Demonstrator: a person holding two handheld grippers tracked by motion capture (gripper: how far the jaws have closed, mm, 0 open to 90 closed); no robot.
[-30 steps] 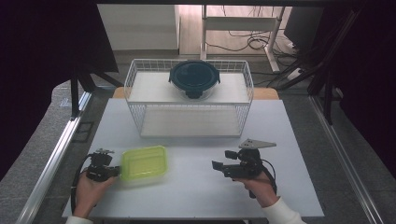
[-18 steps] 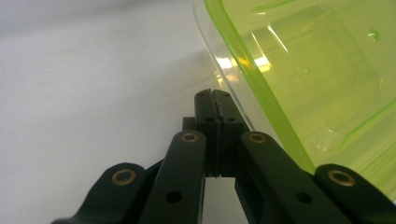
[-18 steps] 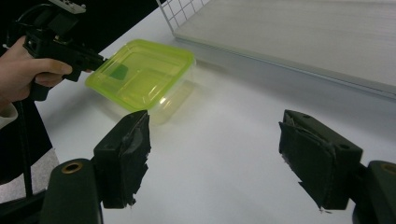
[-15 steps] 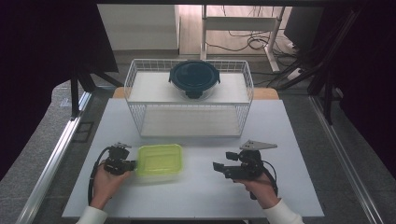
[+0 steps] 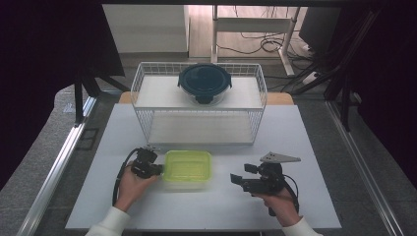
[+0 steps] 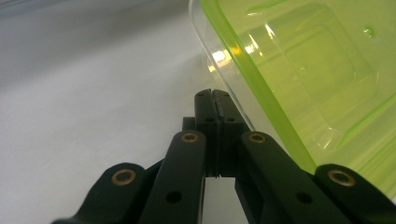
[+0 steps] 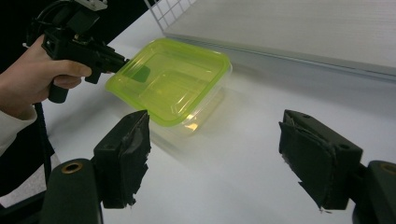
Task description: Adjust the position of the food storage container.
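Left claw (image 5: 158, 169) pinched the light, slippery green container (image 5: 188, 166) by its stiff rim, centre-left; right claw (image 5: 236, 179) stood open nearby.

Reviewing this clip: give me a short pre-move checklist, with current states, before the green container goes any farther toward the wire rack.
1. Left gripper closed on the green container: ok, its jaws are shut at the container's rim in the left gripper view.
2. Container level: not ok, the right gripper view shows the held side raised and the far side low.
3. Right gripper ready to help: ok, jaws wide open, apart from the container.
4. Lower shelf of the wire rack free: ok, no items on it.
5. Round dark container out of the way: ok, it sits on the top shelf.
6. Grip depth on the rim: cannot tell.
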